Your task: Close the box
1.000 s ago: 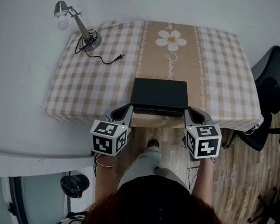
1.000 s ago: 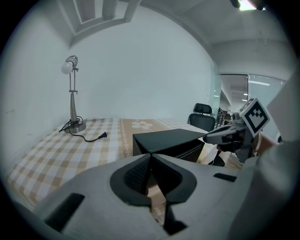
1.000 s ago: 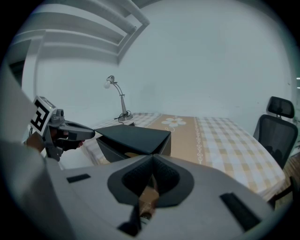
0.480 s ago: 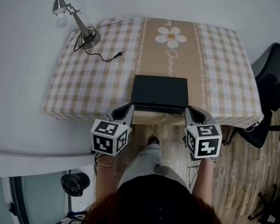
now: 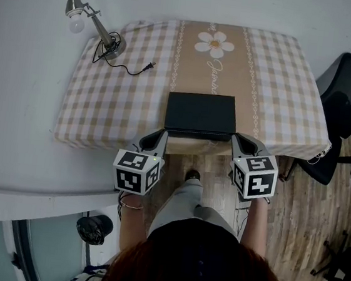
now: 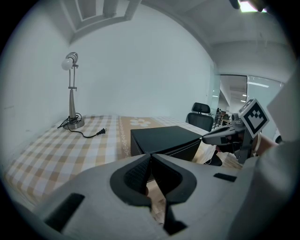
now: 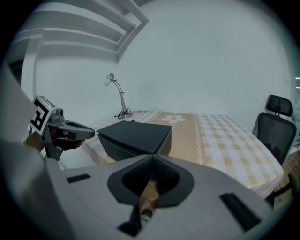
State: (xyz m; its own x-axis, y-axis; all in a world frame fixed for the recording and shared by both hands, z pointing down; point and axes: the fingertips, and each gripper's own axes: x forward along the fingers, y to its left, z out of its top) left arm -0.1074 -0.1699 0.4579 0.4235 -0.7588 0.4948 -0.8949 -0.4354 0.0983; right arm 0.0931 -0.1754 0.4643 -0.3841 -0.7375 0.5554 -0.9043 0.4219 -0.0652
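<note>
Box (image 5: 201,114) on bench (image 5: 104,106), near edge: lid looks down, closing seemingly done. Left hand-held gripper (image 5: 161,135), right hand-held gripper (image 5: 236,140): jaws together, empty; next, likely withdrawal.

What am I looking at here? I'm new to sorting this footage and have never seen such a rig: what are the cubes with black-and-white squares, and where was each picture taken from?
There is no robot here. A person stands at a table with a two-jaw hand tool in each hand: the left gripper and the right gripper. Each carries a marker cube, which is part of the tool.

The head view looks down from a camera on the person's head. The two gripper views come from cameras riding on the tools and looking along their jaws. In both, the jaws are together and hold nothing.

On the checked tablecloth lies a black box, lid down, with the gripper tips at its near corners. A desk lamp stands at the far left corner, its plug lying loose. An office chair is at the right.
</note>
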